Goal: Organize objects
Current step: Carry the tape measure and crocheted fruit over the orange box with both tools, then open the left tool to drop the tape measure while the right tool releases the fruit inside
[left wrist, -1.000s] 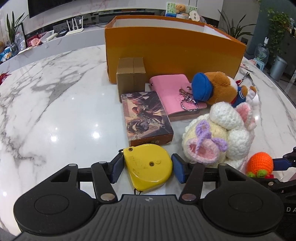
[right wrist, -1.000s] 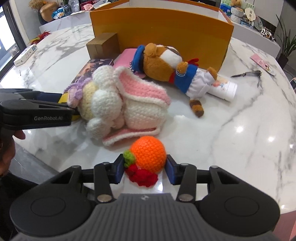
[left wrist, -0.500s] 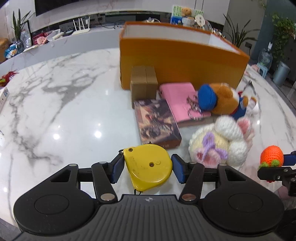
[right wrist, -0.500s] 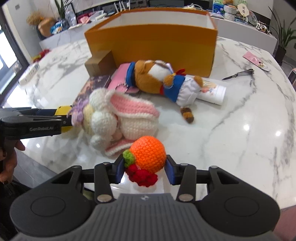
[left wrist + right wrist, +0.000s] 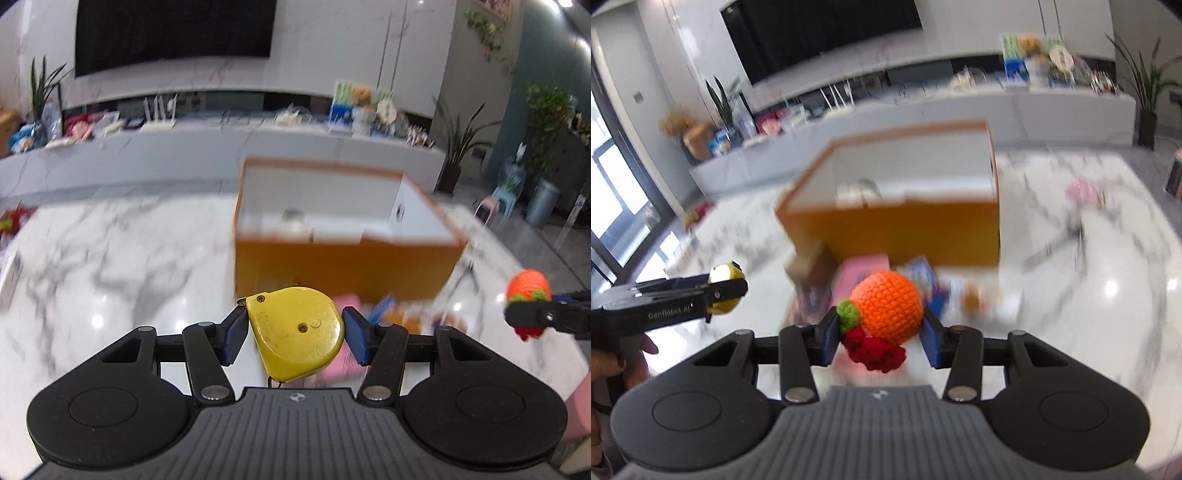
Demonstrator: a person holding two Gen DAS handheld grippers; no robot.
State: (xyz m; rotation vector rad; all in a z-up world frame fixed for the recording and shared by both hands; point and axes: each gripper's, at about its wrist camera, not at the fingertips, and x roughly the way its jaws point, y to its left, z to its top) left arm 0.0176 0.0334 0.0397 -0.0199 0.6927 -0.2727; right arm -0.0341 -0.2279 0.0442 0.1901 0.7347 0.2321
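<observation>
My left gripper is shut on a yellow tape measure, held in the air above the marble table. My right gripper is shut on an orange crocheted ball with a green and red tuft. Each gripper shows in the other's view: the right one with the ball at the far right, the left one with the tape measure at the left. Ahead of both stands the open orange box with a white inside; something pale lies in it, blurred.
Blurred items lie on the table in front of the box: a pink notebook, a small brown carton and soft toys. A white counter with clutter runs behind the table. A hand grips the left tool.
Both grippers have risen with their loads, so the view now looks over the box's rim into it. The toys and books have slid down out of sight behind the held objects.
</observation>
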